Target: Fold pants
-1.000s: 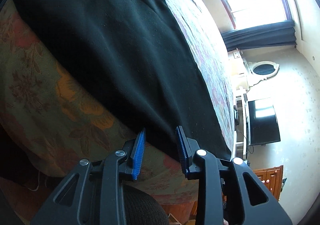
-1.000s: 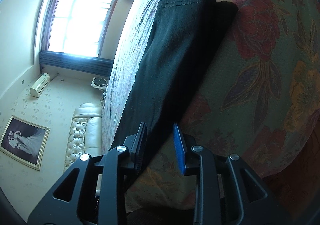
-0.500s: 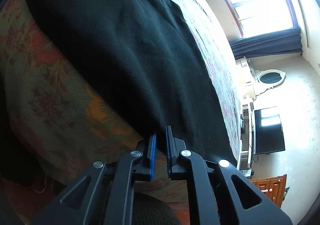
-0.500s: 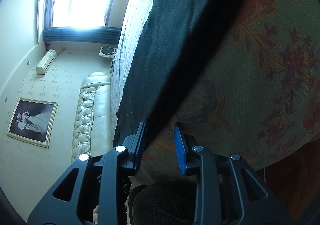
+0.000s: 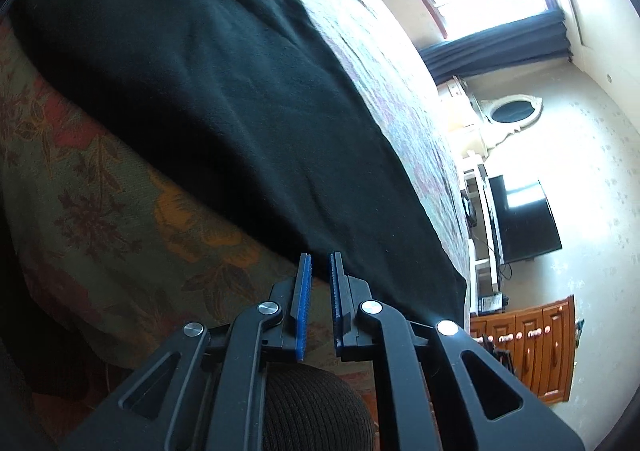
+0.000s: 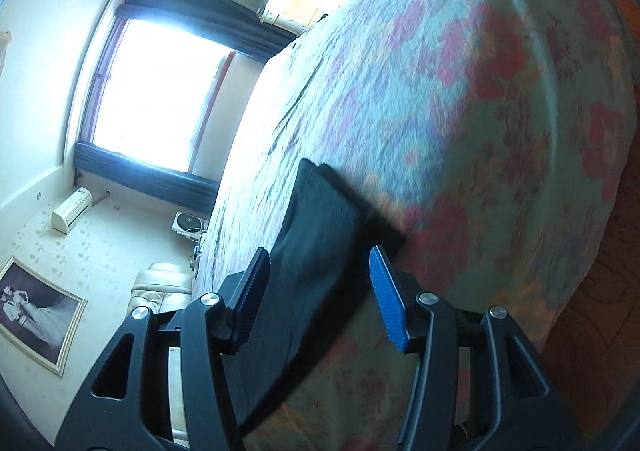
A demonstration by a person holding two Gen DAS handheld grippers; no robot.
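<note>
Pants [image 5: 240, 123]: black, lying flat on the floral bedspread [image 5: 100, 191], running toward 12 o'clock.
Left gripper [image 5: 319, 283]: clenched at the pants' near edge; grip unclear.
Right gripper [image 6: 320, 283]: jaws just opened, straddling the cloth, unpinched.
Risk: the fold slumps, one end unheld.

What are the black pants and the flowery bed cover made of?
The black pants look like a soft, matte knit, maybe cotton: fuzzy surface, no shine, a stitched hem in the right wrist view. The flowery bed cover looks like thick woven cloth with a grainy weave and faded flowers. I can't be sure of the fibre of either.
</note>
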